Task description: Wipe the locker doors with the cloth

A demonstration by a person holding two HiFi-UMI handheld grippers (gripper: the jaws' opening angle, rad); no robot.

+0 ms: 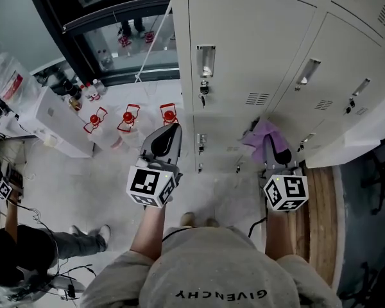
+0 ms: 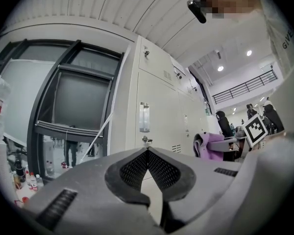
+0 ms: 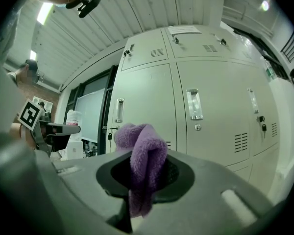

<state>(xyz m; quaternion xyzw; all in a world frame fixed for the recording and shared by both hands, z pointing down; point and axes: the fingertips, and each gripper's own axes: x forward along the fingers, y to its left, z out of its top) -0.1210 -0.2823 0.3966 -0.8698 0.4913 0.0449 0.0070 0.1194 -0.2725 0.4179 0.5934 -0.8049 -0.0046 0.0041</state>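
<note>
Cloth (image 3: 142, 153): purple, bunched into a thick wad, pinched between the jaws of the right hand-held gripper (image 1: 271, 147); a loose tail hangs below the jaws in the right gripper view; the wad sits close in front of the grey locker doors (image 1: 244, 50), low on the bank; contact with the metal cannot be told from any view.

Left hand-held gripper (image 2: 148, 152): jaws pressed together at the tips, nothing between them; held off to the left of the cloth, pointing at the end of the locker bank.

Risks, judged from this state:
- grip takes only a narrow fold of the wad; drag across the door could pull the cloth out of the jaws, and it would drop to the floor;
- cloth is bunched, so only a small face would meet the door; streaks and missed strips likely unless passes overlap;
- if the wad slides back, the hard jaw tips could scrape the paint;
- a key (image 1: 204, 90) sticks out of a lock under the recessed handle (image 1: 205, 60); the loose tail could snag on it or on the vent slots;
- bottles (image 1: 128, 117) with red caps stand on the floor just beside the lockers; a low sweep with the left hand-held gripper could knock them.
</note>
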